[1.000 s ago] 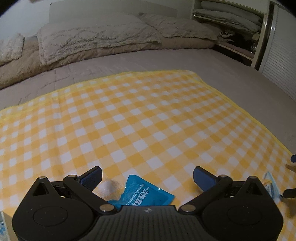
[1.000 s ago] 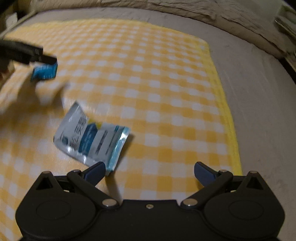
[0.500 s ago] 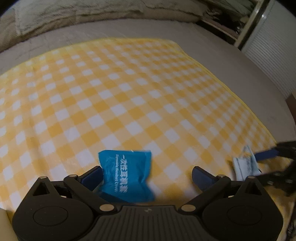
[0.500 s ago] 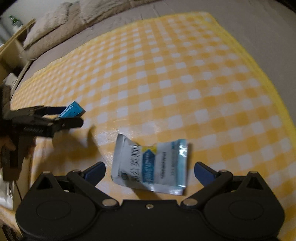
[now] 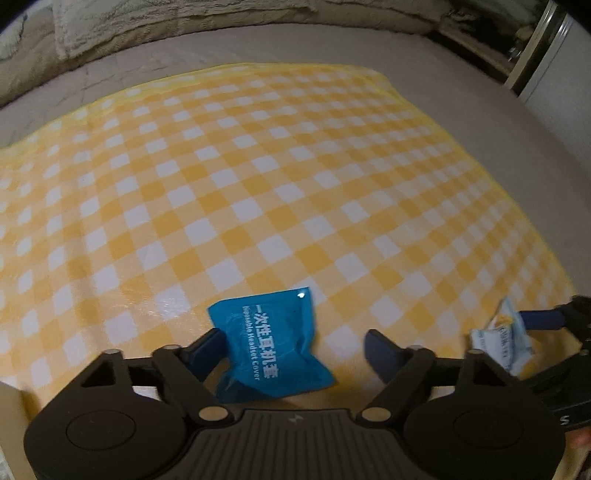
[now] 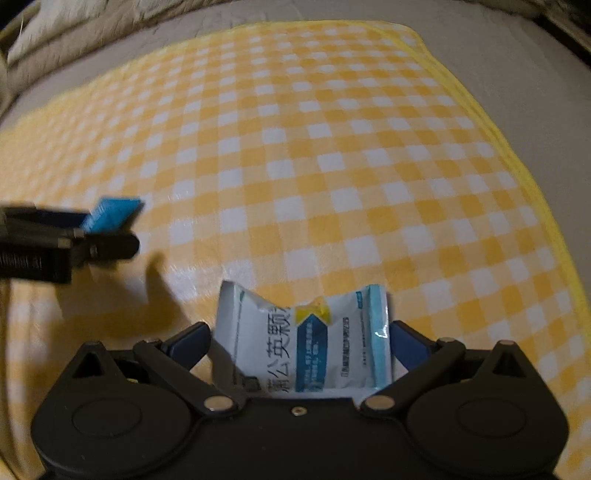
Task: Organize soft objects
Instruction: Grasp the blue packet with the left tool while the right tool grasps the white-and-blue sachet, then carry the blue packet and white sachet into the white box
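Note:
A blue soft packet (image 5: 267,347) with white lettering lies on the yellow checked cloth (image 5: 258,177), between the fingers of my left gripper (image 5: 295,345); the jaws stand apart, the right finger clear of it. A white and blue sachet (image 6: 303,343) sits between the fingers of my right gripper (image 6: 299,341), both fingertips against its buckled sides. The sachet (image 5: 500,338) and right gripper show at the right edge of the left wrist view. The blue packet (image 6: 110,214) and left gripper (image 6: 92,236) show at the left of the right wrist view.
The cloth (image 6: 332,147) covers a grey bed (image 5: 480,92). Beige pillows (image 5: 147,22) lie along the far edge. A white cabinet edge (image 5: 543,55) stands at the far right. The cloth's right border (image 6: 517,155) runs beside bare mattress.
Both grippers moved forward over their packets. The right jaws narrowed onto the sachet, which now buckles. The left jaws narrowed around the blue packet.

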Tool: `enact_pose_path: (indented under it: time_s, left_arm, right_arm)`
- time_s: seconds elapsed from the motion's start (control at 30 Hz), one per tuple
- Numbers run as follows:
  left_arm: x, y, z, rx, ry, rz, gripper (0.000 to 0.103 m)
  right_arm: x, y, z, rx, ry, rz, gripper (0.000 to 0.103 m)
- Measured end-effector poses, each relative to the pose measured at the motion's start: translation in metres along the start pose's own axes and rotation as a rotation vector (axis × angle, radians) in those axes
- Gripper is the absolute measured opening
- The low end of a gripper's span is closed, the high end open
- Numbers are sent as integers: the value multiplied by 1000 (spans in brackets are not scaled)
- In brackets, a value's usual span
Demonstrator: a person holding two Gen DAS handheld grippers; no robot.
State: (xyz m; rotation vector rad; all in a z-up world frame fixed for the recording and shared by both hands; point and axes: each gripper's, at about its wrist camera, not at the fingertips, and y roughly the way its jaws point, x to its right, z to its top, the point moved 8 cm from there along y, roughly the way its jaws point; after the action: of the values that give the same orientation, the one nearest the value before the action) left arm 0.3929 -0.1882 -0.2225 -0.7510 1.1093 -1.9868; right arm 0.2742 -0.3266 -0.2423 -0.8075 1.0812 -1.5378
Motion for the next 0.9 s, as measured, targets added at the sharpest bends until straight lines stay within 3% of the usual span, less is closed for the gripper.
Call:
enact_pose_path:
  time_s: [0.13,0.2,0.27,0.4,0.57,0.9]
  left_arm:
    - [-4,-2,0,7,6,63,58]
    - [-8,-5,0,18,-12,69,49]
    - [-11,-7,0,26,-26,67,48]
    - [-8,-14,-1,42,-27,70,42]
    - [-4,-35,-1,82,-45,70,39]
    - [10,-91,-3,184,-79,86,39]
  right_arm:
    - [2,-3,-2,2,10,1,103]
    - [3,-3,0,5,11,-4,97]
    - [6,-5,-2,6,-21,-5,91]
    - [0,-17,-4,18,-56,-2,68]
    - [-3,-40,-4,39,-18,37,65]
    - [2,-93,20,185,39,51,65]
